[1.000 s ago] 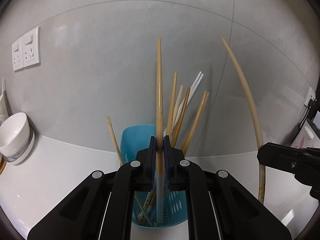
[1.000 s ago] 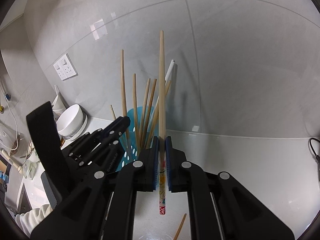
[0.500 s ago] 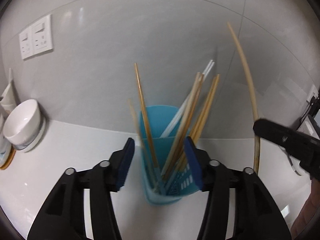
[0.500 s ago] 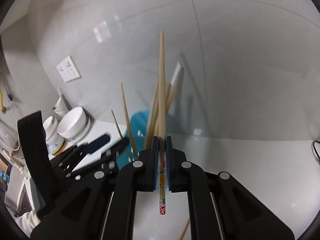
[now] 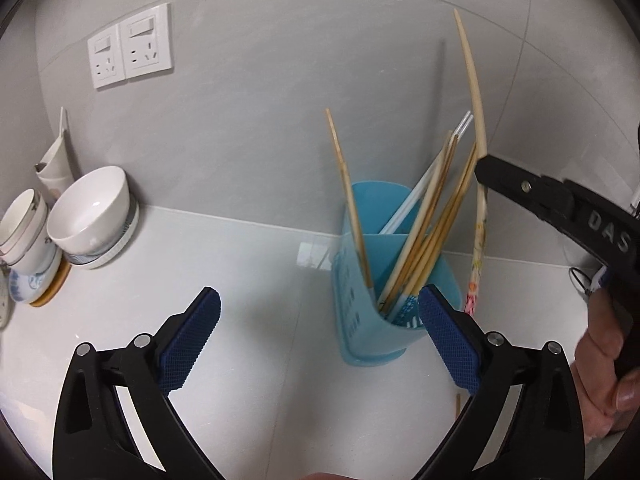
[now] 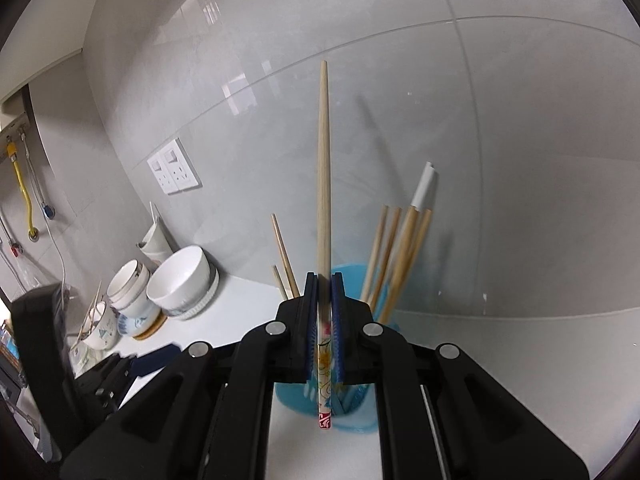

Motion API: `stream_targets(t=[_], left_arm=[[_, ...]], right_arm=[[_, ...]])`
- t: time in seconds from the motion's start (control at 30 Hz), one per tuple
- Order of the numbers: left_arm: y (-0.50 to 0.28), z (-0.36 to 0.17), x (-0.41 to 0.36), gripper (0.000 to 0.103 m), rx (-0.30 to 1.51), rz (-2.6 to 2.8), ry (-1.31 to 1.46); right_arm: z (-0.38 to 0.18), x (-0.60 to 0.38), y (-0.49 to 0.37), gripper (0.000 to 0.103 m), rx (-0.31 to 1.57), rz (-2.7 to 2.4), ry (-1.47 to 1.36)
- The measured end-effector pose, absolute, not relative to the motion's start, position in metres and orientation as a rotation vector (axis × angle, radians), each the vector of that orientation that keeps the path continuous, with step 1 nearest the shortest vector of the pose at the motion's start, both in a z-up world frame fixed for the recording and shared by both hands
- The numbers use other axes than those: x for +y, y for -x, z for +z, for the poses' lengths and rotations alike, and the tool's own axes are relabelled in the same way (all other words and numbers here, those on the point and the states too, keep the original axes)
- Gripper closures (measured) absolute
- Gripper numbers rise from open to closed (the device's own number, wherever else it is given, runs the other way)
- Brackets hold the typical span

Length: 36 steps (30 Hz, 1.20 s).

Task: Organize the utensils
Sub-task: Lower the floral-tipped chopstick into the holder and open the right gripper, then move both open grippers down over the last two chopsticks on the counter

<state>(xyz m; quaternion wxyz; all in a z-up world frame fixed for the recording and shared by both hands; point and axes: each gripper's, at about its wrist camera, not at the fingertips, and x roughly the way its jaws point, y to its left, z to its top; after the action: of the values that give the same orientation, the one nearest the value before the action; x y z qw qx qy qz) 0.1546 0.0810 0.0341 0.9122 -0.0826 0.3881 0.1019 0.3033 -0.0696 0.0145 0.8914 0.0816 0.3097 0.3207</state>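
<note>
Chopstick [image 6: 323, 184] is what we hold now in the right gripper [image 6: 325, 340], clamped near its painted lower end, so most of the stick stands up above the jaws. We judge it light and stiff, with a smooth lacquered surface that can slip or swing between the pads. A hold closer to the middle would keep it steadier, but this low grip leaves little stick below the pads to guide in.

From the left: bowls [image 5: 90, 216] stand stacked against the wall, well apart from our work. Next comes the left gripper [image 5: 316, 332]; its jaws have just been opening, they now stand wide apart, and nothing is between them. Its right pad is just in front of the blue holder [image 5: 360, 320]. The holder stands on the white counter [image 5: 240, 280] and already has several chopsticks leaning in it.

The held chopstick is pale wood, tapered to a thin tip at the top, with a floral pattern and a red band at the thick end. It hangs just beside the holder, on its right, not yet inside.
</note>
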Motion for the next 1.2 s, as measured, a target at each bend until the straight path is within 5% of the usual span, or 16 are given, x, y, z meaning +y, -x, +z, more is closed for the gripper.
stream_targets(t=[0.77, 0.83, 0.9, 0.97, 1.2], left_arm=[[-0.156, 0.02, 0.12, 0.006, 0.824, 0.284, 0.211], [-0.157, 0.022, 0.119, 0.006, 0.82, 0.282, 0.213], [-0.156, 0.026, 0.115, 0.006, 0.809, 0.274, 0.198], [-0.154, 0.032, 0.11, 0.006, 0.792, 0.26, 0.179], [-0.147, 0.048, 0.097, 0.006, 0.776, 0.224, 0.198]], right_arm=[[-0.045, -0.038, -0.295, 0.094, 0.678, 0.547, -0.028], [-0.041, -0.04, -0.293, 0.076, 0.694, 0.547, -0.015], [-0.029, -0.047, -0.287, 0.047, 0.674, 0.532, -0.024], [-0.018, -0.054, -0.283, 0.034, 0.657, 0.523, -0.01], [0.003, -0.097, -0.276, 0.01, 0.695, 0.439, -0.047]])
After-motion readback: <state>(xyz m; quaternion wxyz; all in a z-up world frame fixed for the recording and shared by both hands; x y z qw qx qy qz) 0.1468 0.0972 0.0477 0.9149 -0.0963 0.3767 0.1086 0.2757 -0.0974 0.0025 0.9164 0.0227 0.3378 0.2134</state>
